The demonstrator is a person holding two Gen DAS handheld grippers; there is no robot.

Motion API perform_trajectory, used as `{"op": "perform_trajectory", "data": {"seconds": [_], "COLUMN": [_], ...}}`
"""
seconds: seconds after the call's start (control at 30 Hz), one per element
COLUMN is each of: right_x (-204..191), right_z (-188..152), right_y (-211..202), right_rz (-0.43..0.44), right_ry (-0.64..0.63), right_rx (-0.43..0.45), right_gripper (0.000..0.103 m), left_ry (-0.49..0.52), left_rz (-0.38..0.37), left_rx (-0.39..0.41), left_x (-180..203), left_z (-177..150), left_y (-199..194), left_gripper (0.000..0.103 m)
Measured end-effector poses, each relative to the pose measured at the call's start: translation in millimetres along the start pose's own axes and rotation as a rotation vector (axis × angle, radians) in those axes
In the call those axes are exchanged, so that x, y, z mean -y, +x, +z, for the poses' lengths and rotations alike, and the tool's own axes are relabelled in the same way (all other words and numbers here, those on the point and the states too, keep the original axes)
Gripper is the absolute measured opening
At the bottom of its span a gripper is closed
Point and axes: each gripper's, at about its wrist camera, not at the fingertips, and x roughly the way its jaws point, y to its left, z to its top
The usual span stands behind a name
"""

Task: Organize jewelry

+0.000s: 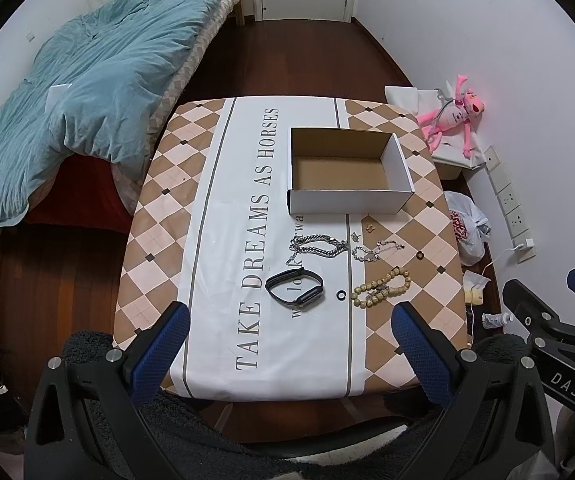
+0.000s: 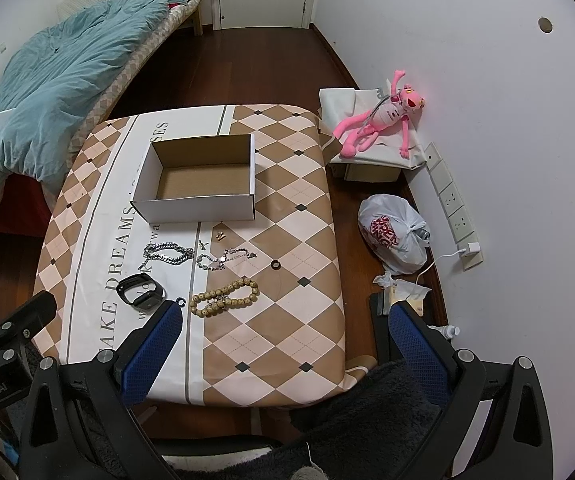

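An empty open white cardboard box [image 1: 349, 198] [image 2: 195, 208] stands on the table. In front of it lie a thick silver chain [image 1: 319, 246] [image 2: 167, 256], a thin silver bracelet [image 1: 375, 251] [image 2: 225, 259], a tan bead bracelet [image 1: 381, 287] [image 2: 223, 298], a black smart band [image 1: 295, 285] [image 2: 141, 289], a small black ring [image 1: 341, 295] [image 2: 180, 301], a dark ring [image 1: 420, 255] [image 2: 275, 265] and tiny earrings [image 1: 369, 228] [image 2: 220, 235]. My left gripper [image 1: 291, 312] is open and empty above the near table edge. My right gripper [image 2: 285, 316] is open and empty, to the right of it.
The table [image 1: 215, 320] has a checkered cloth with lettering. A bed with a teal duvet [image 1: 87, 100] is at the left. A pink plush toy [image 2: 383, 120] on a box, a plastic bag [image 2: 395, 236] and wall sockets [image 2: 453, 200] are at the right.
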Motion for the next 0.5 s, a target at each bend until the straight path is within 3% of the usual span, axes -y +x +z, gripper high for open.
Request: {"op": "perform_trajectory", "data": {"seconds": [0.5], "right_x": [4.3], "right_z": [7.8], "right_y": [-5.7], "right_rz": [-0.001], "right_ry": [0.003], "right_rx": [0.006], "right_gripper": [0.103], "left_ry": [-0.001], "left_rz": [-0.005], "left_rx": [0.008], "left_x": [2.1], "left_z": [5.4], "left_y": [-8.0], "left_gripper": [0.103]}}
